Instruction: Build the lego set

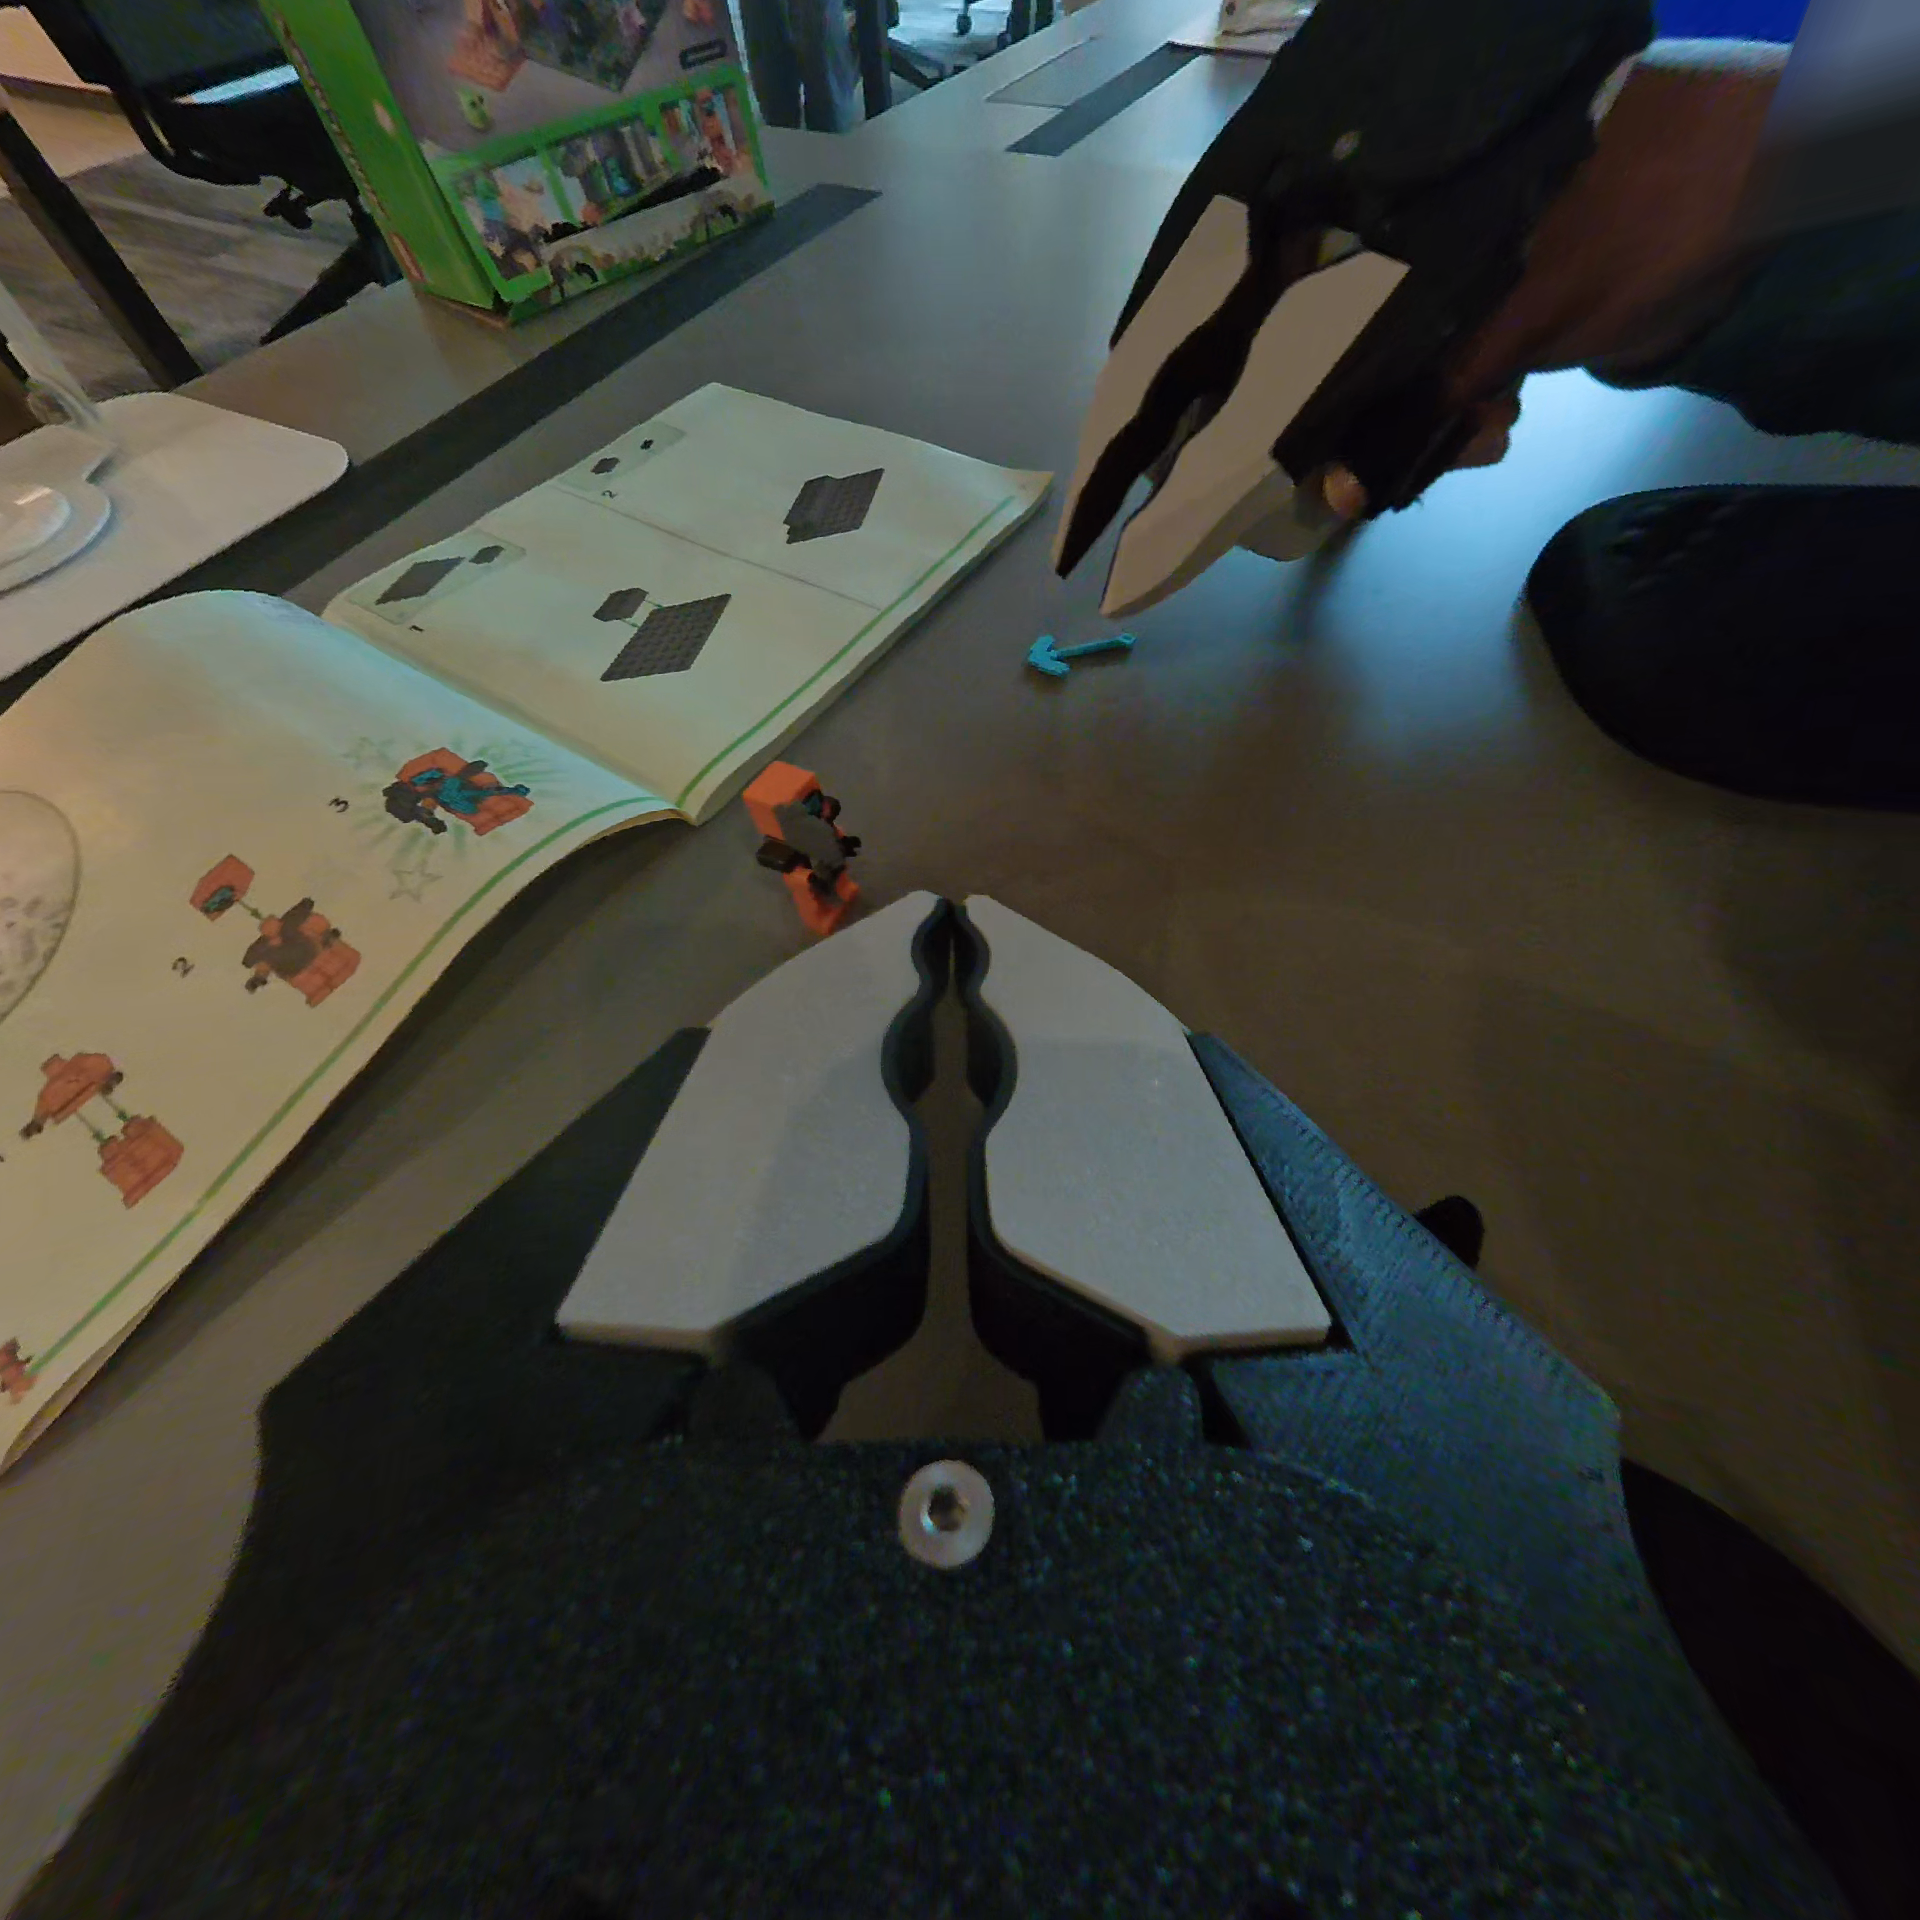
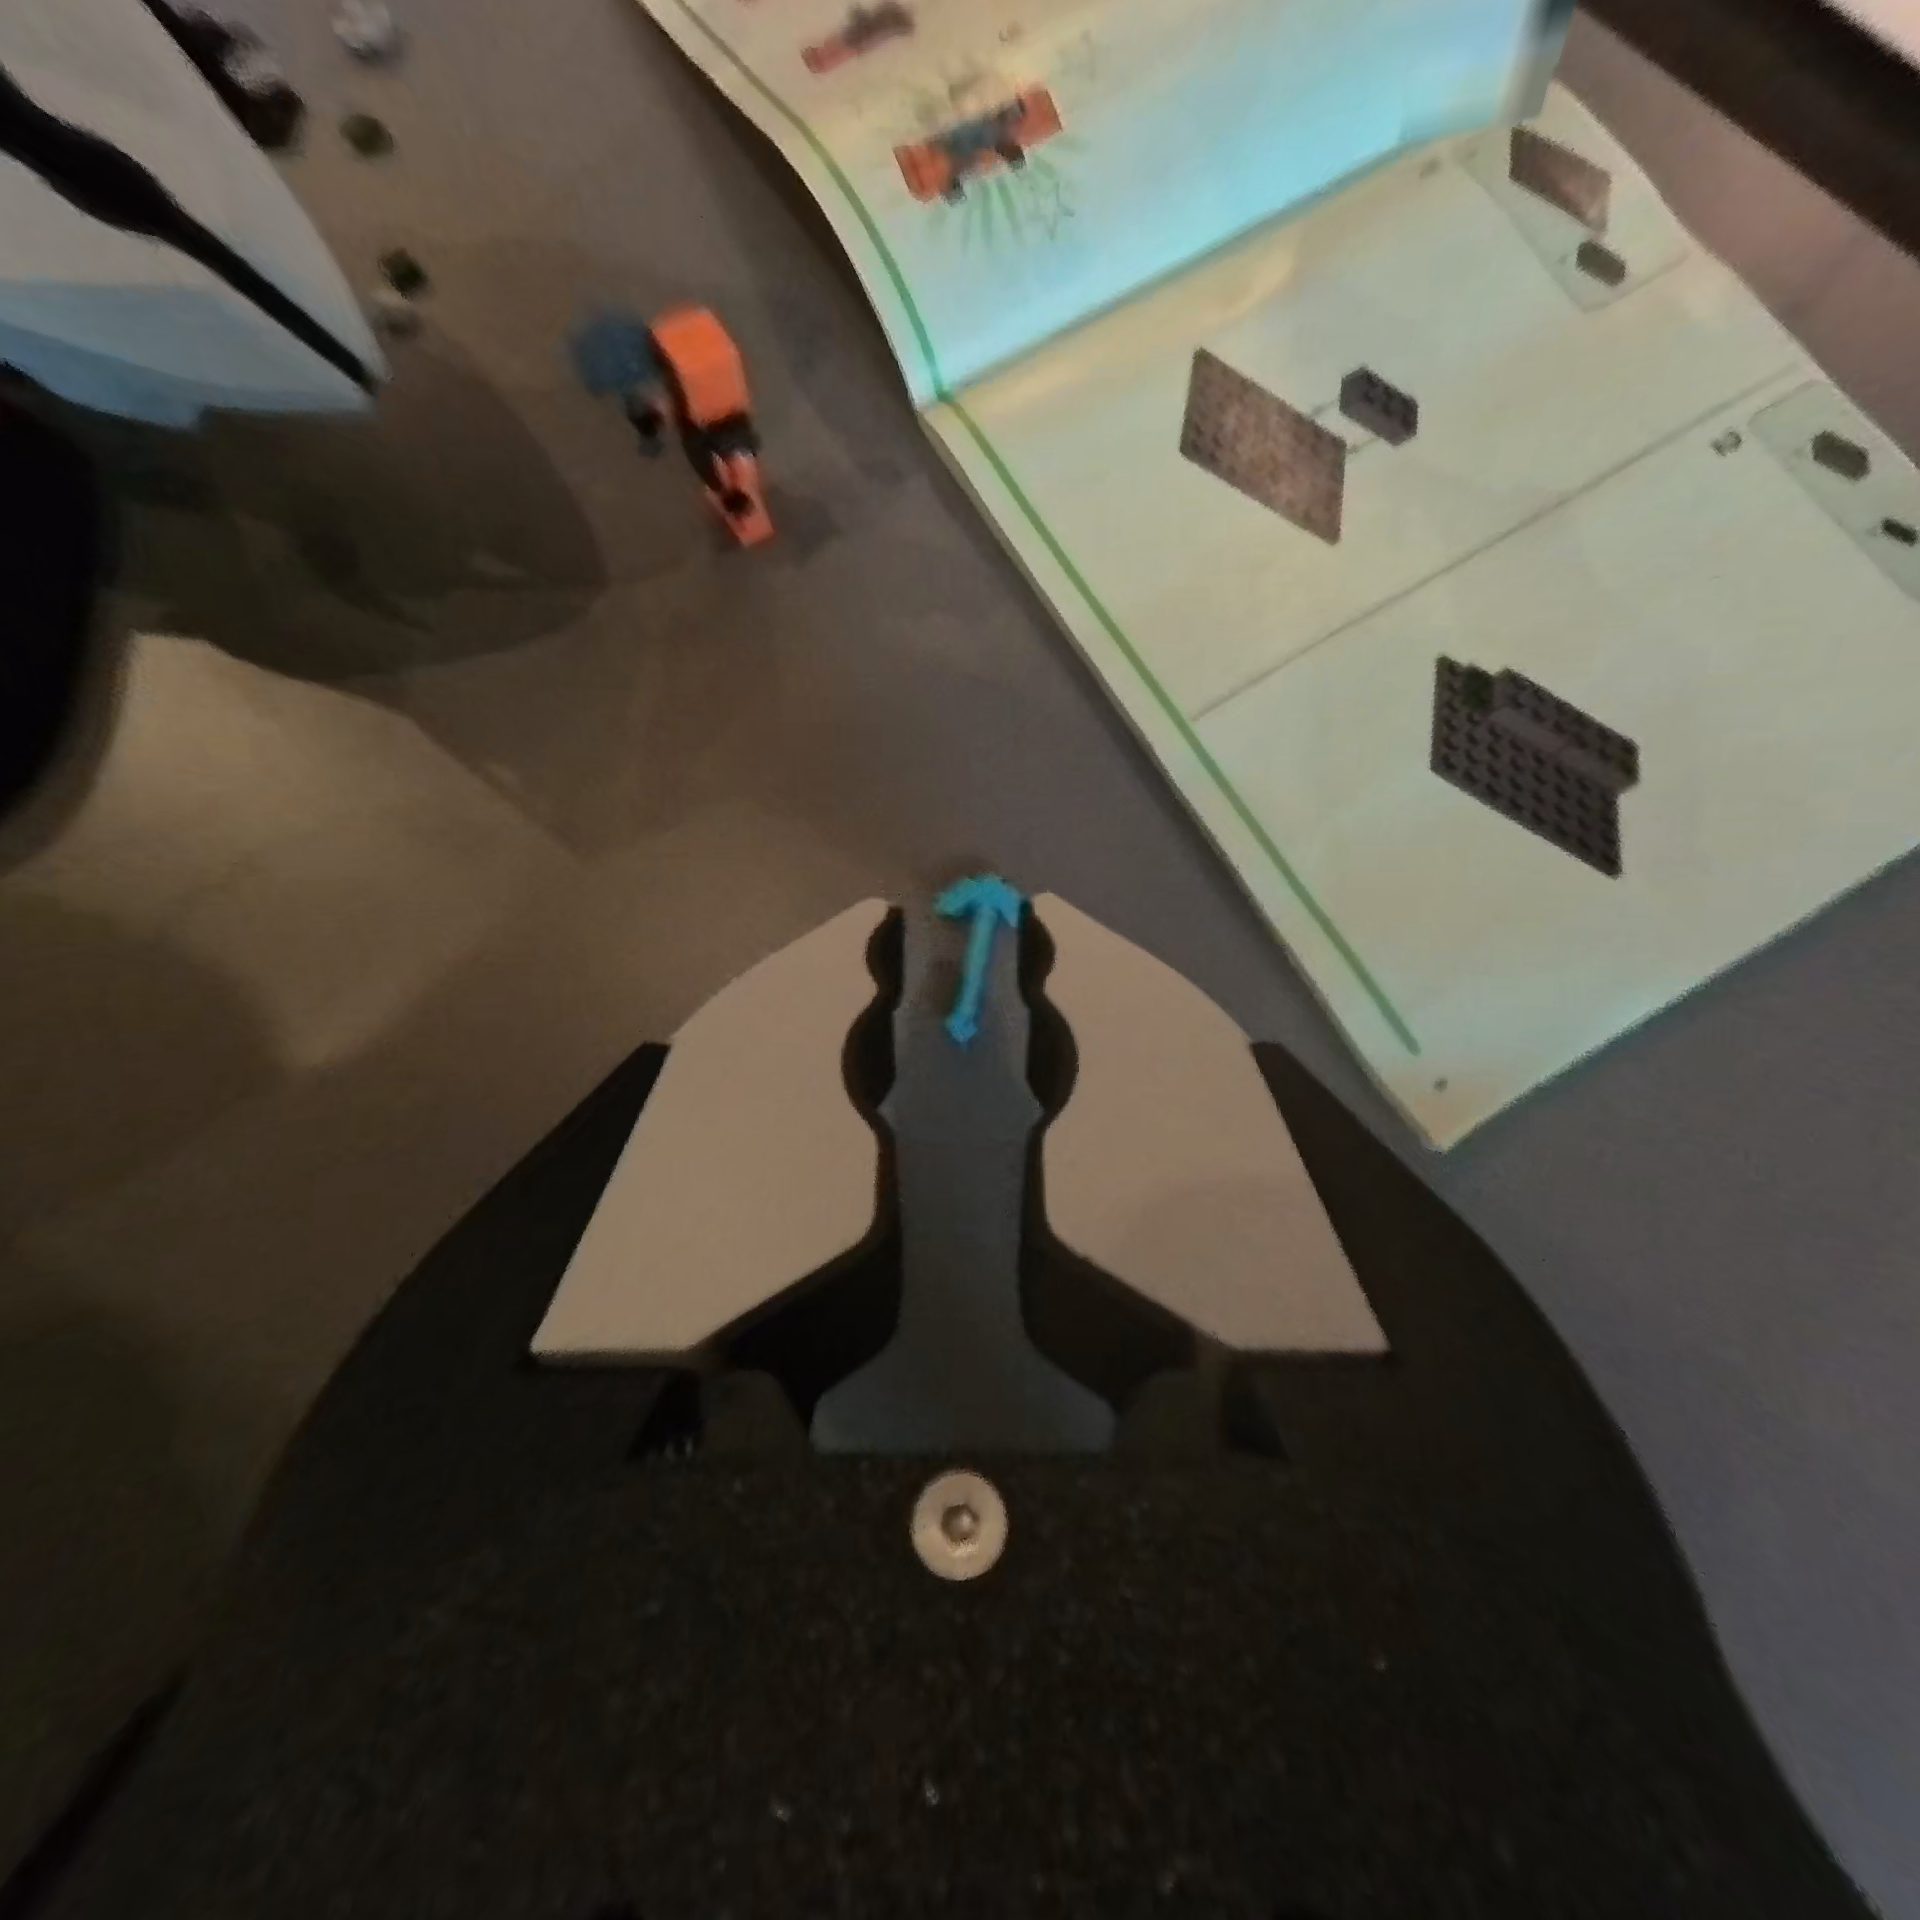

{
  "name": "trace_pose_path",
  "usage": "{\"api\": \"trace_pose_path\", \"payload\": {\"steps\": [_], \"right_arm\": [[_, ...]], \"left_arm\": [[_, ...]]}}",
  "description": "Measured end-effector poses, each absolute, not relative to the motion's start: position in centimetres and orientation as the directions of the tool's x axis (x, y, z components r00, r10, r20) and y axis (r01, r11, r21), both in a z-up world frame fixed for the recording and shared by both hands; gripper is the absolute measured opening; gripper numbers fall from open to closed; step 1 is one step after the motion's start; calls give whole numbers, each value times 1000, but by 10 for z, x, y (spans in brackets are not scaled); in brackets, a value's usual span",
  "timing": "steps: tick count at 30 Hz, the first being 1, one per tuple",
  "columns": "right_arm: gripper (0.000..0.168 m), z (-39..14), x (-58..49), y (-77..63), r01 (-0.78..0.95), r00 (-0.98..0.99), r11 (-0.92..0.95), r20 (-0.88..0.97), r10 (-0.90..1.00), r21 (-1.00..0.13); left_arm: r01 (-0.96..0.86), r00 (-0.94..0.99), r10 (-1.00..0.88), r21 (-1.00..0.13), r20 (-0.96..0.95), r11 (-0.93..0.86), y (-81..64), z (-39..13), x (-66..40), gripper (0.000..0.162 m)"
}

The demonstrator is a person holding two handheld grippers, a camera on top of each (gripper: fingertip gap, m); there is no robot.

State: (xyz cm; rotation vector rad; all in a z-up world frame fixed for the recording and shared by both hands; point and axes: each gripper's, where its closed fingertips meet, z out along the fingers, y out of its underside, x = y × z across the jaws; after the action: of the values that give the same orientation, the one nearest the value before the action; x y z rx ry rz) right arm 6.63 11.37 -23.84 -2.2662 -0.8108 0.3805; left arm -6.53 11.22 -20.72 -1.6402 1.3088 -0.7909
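A small turquoise pickaxe (image 1: 1075,652) lies flat on the grey table (image 1: 1299,935). My right gripper (image 1: 1089,587) hovers just above it, open, tips pointing down. In the right wrist view the pickaxe (image 2: 977,956) lies between the spread fingers of the right gripper (image 2: 966,904), which do not press on it. An orange and dark grey figure (image 1: 800,847) lies on the table by the booklet's corner; it also shows in the right wrist view (image 2: 712,436). My left gripper (image 1: 951,904) is shut and empty, its tips just right of the figure.
An open instruction booklet (image 1: 675,582) lies at the left, also seen in the right wrist view (image 2: 1455,520). The green set box (image 1: 551,135) stands at the back. A white pad (image 1: 156,488) is far left. Several small loose pieces (image 2: 400,275) lie beyond the figure. A person's arm (image 1: 1714,623) is at the right. There is about 15 cm between the tips of the two grippers.
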Motion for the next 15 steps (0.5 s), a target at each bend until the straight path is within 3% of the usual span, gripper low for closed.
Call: {"api": "trace_pose_path", "payload": {"steps": [5, 15], "right_arm": [[25, -256, 65, 118, 504, 752, -572, 3, 659, -648], [15, -258, 60, 124, 528, 745, -588, 2, 667, -613]], "left_arm": [[-419, 236, -971, -906, -43, -62, 110, -208, -65, 0], [-419, 231, -972, -906, -38, -64, 108, -210, -66, 0]]}}
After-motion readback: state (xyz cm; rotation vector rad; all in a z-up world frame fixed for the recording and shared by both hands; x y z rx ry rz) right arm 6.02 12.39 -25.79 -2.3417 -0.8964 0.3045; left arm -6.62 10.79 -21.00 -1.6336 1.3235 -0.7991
